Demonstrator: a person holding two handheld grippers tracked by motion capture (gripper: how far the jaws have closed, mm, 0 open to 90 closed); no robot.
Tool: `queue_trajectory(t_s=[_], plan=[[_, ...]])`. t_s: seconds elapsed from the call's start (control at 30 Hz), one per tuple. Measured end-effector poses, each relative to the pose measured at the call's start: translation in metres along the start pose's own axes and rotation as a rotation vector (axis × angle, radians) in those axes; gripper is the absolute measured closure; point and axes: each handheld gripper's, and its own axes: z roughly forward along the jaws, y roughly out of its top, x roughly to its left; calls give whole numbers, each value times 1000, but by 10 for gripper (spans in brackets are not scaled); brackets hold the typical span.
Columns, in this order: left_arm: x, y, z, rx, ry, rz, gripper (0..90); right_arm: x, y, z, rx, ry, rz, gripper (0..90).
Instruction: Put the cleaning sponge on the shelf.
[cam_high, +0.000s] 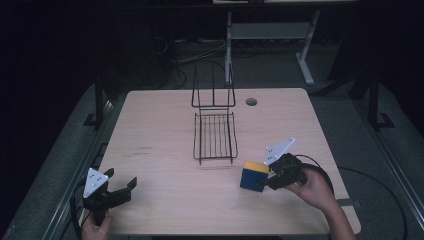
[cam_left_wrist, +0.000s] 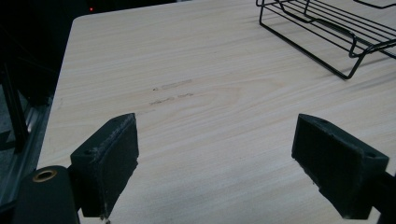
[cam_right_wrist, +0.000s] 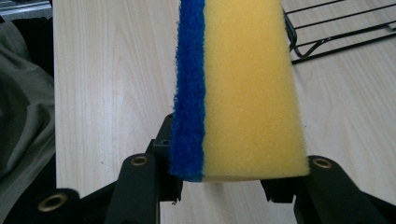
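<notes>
Sponge (cam_right_wrist: 243, 88), clamped in the right gripper (cam_high: 267, 181), hides its jaws' pads; left gripper (cam_high: 120, 190) jaws apart.

Light wood table (cam_high: 165, 200) with a round cable hole (cam_high: 251, 102) near its far edge, in a dim room: dark grey floor, tangled cables (cam_high: 192, 57) behind, white desk frame (cam_high: 272, 35) beyond, black stand legs (cam_high: 97, 107) on either side.
</notes>
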Motion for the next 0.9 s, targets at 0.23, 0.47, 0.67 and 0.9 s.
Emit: queue_trajectory(t_s=[0.23,0.47,0.67,0.9], plan=[[0,0,-1,-6,2,-6,141,-5,13,-2,-14,7,-25,562],[1,0,-2,-9,1,-8,141,-11,25,-2,-9,11,-36,562],[1,0,-2,-9,1,-7,141,-18,36,-2,-11,13,-51,563],[1,0,-2,-10,1,-5,141,-23,46,0,-4,11,-62,563]])
